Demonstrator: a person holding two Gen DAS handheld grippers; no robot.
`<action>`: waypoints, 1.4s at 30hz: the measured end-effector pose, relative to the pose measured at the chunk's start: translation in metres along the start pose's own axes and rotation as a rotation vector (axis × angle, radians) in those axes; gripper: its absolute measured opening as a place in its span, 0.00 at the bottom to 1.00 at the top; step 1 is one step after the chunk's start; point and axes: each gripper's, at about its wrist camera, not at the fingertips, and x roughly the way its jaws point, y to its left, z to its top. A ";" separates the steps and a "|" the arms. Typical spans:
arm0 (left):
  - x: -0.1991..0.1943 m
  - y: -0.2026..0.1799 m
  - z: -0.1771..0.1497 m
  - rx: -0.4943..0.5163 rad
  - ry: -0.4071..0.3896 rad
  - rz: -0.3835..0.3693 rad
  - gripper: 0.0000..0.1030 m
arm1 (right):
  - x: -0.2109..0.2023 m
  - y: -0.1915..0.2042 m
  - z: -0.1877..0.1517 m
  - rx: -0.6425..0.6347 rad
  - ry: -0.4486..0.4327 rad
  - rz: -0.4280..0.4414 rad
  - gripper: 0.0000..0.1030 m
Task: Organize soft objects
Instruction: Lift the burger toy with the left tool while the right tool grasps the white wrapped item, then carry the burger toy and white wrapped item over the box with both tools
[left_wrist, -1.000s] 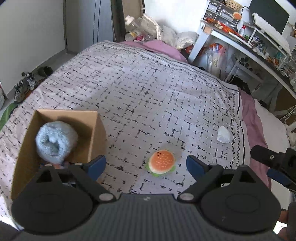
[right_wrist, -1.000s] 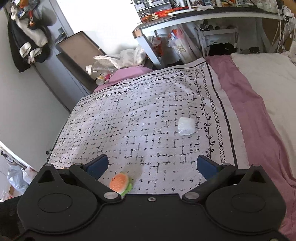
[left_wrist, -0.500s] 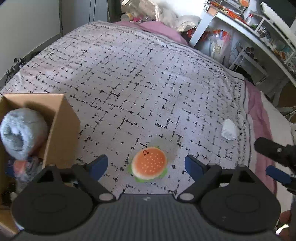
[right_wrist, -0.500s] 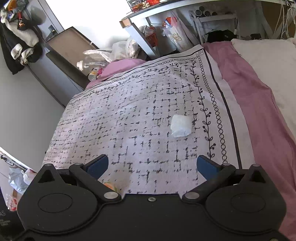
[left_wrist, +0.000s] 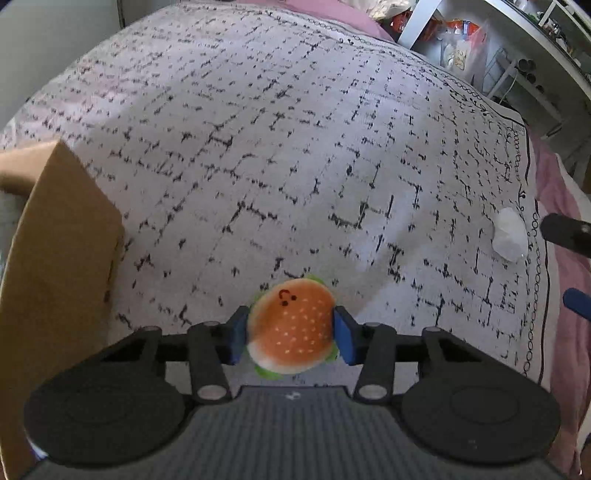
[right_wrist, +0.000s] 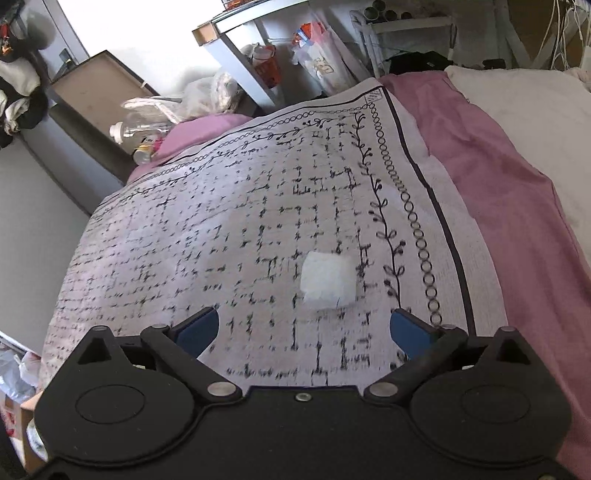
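My left gripper (left_wrist: 291, 338) is shut on a plush hamburger (left_wrist: 291, 328), orange bun with a small face and a green frill, low over the patterned bedspread (left_wrist: 295, 147). A cardboard box (left_wrist: 55, 266) stands just to its left; its contents are out of view. A white soft pad (left_wrist: 510, 236) lies at the right edge of the bedspread, next to the right gripper's fingers (left_wrist: 565, 232). In the right wrist view my right gripper (right_wrist: 304, 328) is open and empty, with the white pad (right_wrist: 328, 280) just ahead between its fingers.
A pink sheet (right_wrist: 491, 177) and a cream duvet (right_wrist: 535, 110) lie right of the bedspread. A white desk (right_wrist: 258, 33) with clutter and bags stands beyond the bed. A bottle (right_wrist: 133, 129) and a brown box (right_wrist: 96, 92) sit at the far left corner.
My left gripper moved forward and down and closed on the hamburger. My right gripper moved closer to the white pad and stays open.
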 end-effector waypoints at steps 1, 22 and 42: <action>0.000 0.000 0.002 -0.005 -0.003 -0.002 0.43 | 0.003 0.000 0.001 -0.006 -0.006 -0.007 0.95; 0.010 -0.005 0.018 -0.009 -0.042 0.000 0.42 | 0.047 -0.001 0.002 -0.095 -0.047 -0.103 0.41; -0.063 -0.014 0.008 0.045 -0.147 -0.076 0.40 | -0.017 0.014 -0.025 0.023 0.026 -0.027 0.41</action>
